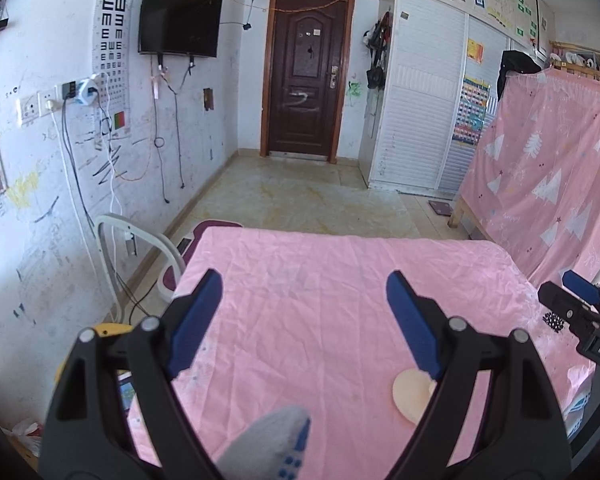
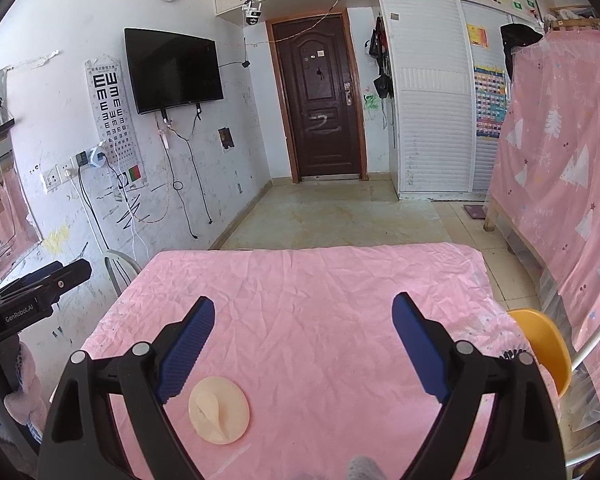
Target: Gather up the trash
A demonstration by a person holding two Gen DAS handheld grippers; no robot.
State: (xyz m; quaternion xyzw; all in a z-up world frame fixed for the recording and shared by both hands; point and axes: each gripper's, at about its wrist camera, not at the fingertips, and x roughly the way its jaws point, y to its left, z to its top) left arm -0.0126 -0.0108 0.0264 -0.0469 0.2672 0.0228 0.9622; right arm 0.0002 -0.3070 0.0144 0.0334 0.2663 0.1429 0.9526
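A table draped in a wrinkled pink cloth [image 1: 320, 280] stretches out ahead of both hand-held grippers and fills the lower half of each view. Past its far edge is tiled floor, then a dark wooden door [image 1: 306, 80] straight ahead. A black television [image 1: 180, 14] hangs on the scuffed white wall up and to the left of the grippers, with an eye chart [image 1: 112, 36] beside it. To the right, a pink patterned curtain [image 1: 556, 168] hangs next to white slatted wardrobe doors [image 1: 420, 92].

The left gripper [image 1: 304, 308] is released, its blue-padded fingers spread wide above the cloth with nothing between them. The right gripper [image 2: 303, 334] is likewise spread wide and grasps nothing.

A small round cream-coloured adhesive hook [image 2: 219, 410] lies flat on the cloth. It sits just inside the right gripper's left finger, and is partly hidden behind the left gripper's right finger. A yellow chair [image 2: 542, 344] stands to the right gripper's right, beside the table.
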